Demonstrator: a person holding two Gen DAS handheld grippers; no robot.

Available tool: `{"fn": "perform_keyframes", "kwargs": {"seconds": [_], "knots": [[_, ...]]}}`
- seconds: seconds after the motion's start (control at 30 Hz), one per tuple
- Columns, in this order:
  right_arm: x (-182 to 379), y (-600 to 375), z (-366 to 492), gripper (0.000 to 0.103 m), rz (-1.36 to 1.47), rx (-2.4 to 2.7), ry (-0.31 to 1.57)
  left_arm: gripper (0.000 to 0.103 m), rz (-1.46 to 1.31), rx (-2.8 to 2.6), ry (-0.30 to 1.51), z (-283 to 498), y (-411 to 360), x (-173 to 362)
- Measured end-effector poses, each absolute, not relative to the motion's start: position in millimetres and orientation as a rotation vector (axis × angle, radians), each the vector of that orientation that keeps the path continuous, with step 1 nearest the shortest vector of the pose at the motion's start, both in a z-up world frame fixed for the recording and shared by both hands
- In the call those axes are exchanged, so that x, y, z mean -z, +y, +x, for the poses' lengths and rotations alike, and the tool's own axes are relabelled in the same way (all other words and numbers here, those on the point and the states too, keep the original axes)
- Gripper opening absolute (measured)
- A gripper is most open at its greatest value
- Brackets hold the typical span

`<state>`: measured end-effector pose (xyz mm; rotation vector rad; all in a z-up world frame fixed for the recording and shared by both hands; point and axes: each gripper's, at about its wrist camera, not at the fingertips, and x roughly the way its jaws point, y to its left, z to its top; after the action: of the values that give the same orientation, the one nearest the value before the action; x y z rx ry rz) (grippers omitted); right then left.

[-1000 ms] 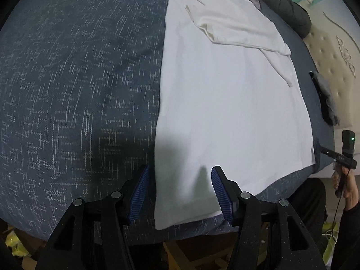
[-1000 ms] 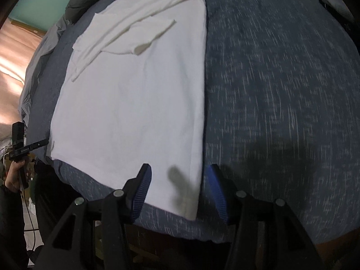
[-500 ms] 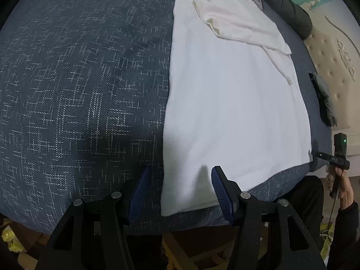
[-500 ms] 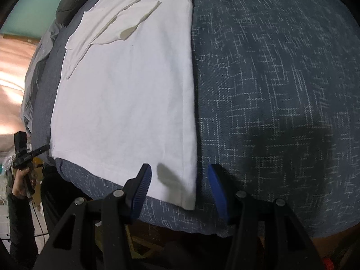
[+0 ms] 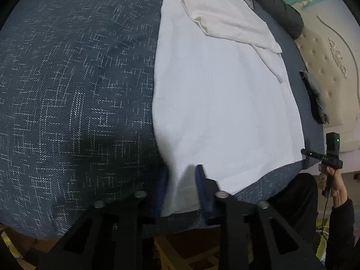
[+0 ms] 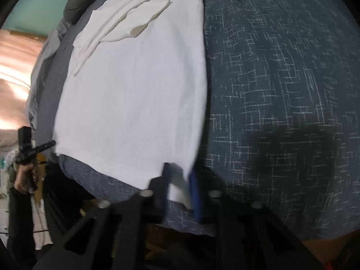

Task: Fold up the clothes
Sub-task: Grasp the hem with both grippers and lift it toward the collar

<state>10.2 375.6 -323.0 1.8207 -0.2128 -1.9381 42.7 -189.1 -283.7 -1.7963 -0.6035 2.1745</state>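
the left gripper [image 5: 181, 186] is closing its blue pads on the near corner of the white shirt [image 5: 220, 103], spread flat over the dark blue bedspread [image 5: 74, 94].

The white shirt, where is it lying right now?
The white shirt lies flat on the dark blue bedspread, its near corners between the closing left gripper and right gripper.

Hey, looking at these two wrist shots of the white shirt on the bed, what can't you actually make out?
- Left wrist view: the white cotton shirt's near-left corner is between the closing left gripper's motion-blurred blue pads; firm pinch unclear.
- Right wrist view: the same at the right gripper, also closing and blurred.
- Shirt's collar end: cut off at the top edge in both views.
- Dark clothes pile beyond the shirt: too far and dark to identify.
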Motion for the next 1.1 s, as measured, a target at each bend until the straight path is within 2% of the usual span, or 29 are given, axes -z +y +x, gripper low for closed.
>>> {"fn": "perform_keyframes", "kwargs": {"seconds": [0.03,0.1,0.2,0.63,0.83,1.1], "knots": [[322.0,376.1,10.7,0.006,1.814,1.939,-0.210,0.007,-1.787,-2.178,-0.607,42.6,-189.9,282.6],[317.4,379.3,11.4,0.005,1.790,1.941,-0.229,0.004,-1.768,-2.188,-0.602,42.6,-191.5,278.0],[307.9,382.4,4.1,0.004,1.746,1.947,-0.263,0.004,-1.758,-2.201,-0.579,42.2,-193.3,269.9],[252.1,373.0,-31.6,0.004,1.580,1.983,-0.408,0.004,-1.573,-2.238,-0.693,13.1,-198.7,209.7],[227.0,370.6,-76.3,0.004,1.502,2.008,-0.498,0.004,-1.510,-2.262,-0.728,-31.8,-202.4,175.1],[197.6,365.5,-162.1,0.003,1.447,2.056,-0.494,0.004,-1.473,-2.286,-0.772,-133.9,-213.1,153.5]]}}
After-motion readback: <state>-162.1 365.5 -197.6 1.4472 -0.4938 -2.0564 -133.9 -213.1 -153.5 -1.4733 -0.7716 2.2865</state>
